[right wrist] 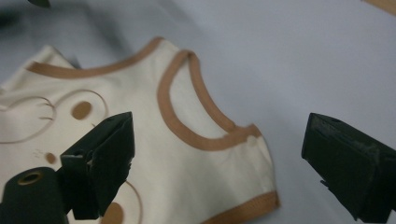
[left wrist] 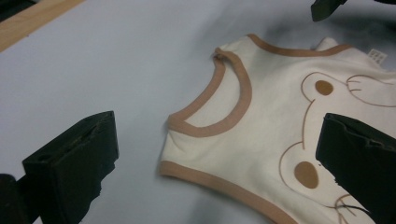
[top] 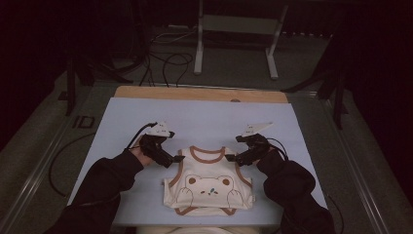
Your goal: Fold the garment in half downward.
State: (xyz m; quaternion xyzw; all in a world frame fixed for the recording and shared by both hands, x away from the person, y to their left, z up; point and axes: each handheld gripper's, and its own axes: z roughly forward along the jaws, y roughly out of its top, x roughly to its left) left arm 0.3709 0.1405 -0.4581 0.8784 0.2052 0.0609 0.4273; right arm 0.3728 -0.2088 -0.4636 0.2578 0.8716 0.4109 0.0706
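A cream sleeveless top (top: 209,183) with brown trim and a bear print lies flat on the pale blue mat, neckline toward the far side. My left gripper (top: 174,159) is at its left shoulder, open. In the left gripper view the jaws stand wide apart around that shoulder strap of the top (left wrist: 261,126), and my left gripper (left wrist: 215,161) holds nothing. At the other shoulder my right gripper (top: 233,158) is open too. The right gripper view has the top (right wrist: 154,135) and its strap between the spread jaws of my right gripper (right wrist: 224,165).
The blue mat (top: 195,122) covers most of the table, with a wooden strip (top: 199,93) along the far edge. Beyond it, cables (top: 165,63) and a metal stand (top: 236,44) sit on the dark floor. Dark sleeves come in from the bottom.
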